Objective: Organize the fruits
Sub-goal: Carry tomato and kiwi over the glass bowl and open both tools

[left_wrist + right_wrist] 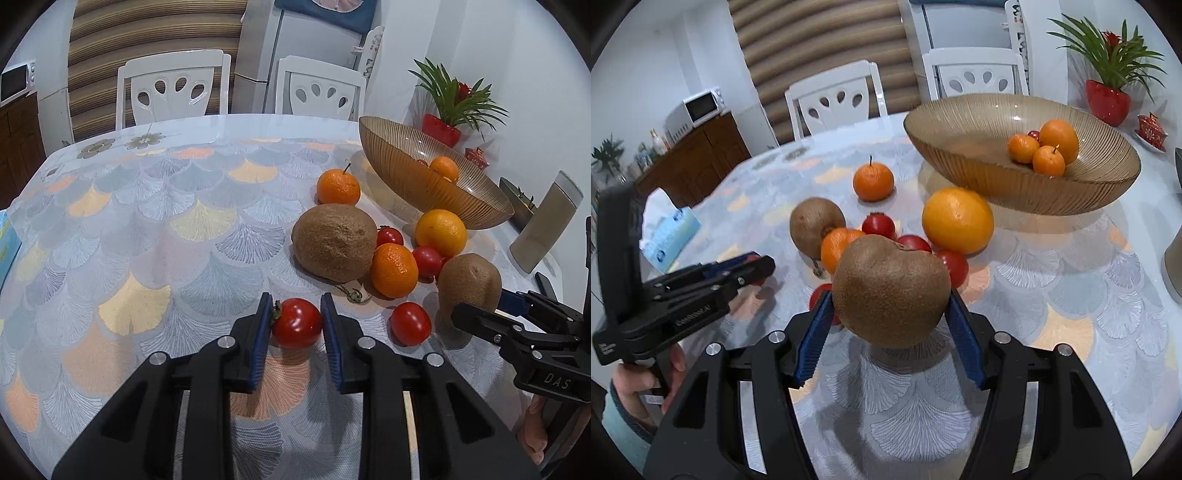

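Note:
My left gripper [296,301] sits low over the patterned tablecloth, its blue pads pressed against both sides of a red tomato [297,324]. It also shows in the right wrist view as the left gripper [759,267]. My right gripper [889,295] is shut on a brown kiwi [890,288] just in front of the fruit pile. The left wrist view shows that kiwi [469,278] in the right gripper [484,306]. An amber ribbed glass bowl [960,162] at the back right holds mandarins [1049,159], an orange and a tomato.
Loose on the table are a bigger kiwi [334,240], a stemmed mandarin [338,186], an orange [439,232], another mandarin [393,269] and three tomatoes [410,323]. A tissue box [670,236] lies left. A beige cylinder [546,221] and potted plant [441,129] stand right. White chairs [173,92] stand behind.

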{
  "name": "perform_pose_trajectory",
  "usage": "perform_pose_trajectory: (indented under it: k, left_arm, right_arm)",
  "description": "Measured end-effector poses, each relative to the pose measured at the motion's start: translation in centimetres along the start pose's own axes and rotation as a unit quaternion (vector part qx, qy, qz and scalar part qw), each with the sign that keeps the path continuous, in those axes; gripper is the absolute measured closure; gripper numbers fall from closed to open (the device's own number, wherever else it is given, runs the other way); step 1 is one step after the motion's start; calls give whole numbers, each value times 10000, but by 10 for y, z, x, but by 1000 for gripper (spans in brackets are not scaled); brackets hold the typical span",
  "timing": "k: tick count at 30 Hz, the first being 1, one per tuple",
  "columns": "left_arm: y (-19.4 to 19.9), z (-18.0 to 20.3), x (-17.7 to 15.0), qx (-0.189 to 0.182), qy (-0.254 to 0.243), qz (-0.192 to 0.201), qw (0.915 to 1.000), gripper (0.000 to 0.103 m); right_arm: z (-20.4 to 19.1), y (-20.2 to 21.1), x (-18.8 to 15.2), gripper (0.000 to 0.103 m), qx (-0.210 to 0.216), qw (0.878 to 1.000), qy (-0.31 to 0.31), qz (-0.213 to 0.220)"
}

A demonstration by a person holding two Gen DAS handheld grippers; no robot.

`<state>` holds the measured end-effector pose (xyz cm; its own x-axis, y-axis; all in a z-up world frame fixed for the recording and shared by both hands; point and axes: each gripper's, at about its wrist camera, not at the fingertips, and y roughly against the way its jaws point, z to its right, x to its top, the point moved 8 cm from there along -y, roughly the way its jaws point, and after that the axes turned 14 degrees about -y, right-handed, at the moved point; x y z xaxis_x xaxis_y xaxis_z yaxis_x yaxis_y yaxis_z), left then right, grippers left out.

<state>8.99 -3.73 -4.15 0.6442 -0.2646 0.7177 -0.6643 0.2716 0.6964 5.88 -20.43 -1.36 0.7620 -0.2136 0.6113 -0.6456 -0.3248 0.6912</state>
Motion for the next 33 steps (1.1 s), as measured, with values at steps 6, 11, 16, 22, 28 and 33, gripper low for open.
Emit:
perform_pose_trajectory:
  k: [6,11,16,22,28,33]
  left_arm:
    - [9,4,7,-48,-42,64,10000,78]
    - [46,29,59,-276,-429,578,9970,78]
    - [52,78,120,-689,-891,846,9900,78]
    - [-10,113,166,-1392,-600,542,9870,78]
    - [-66,130,169,-1553,-457,163,9867,78]
    - [-86,137,168,-1592,-443,5,9862,76]
  right_arm:
    - [11,33,16,40,138,9995,-96,269]
    - [39,69,61,40,-140,9964,-313,781]
    - [76,62,105,40,-647,9924,-598,857]
    - [101,26,119,40,-918,9919,-680,558]
    - [101,10,118,40,-1001,9927,-502,452]
    - [99,14,122,37,-919,9932,-476,533]
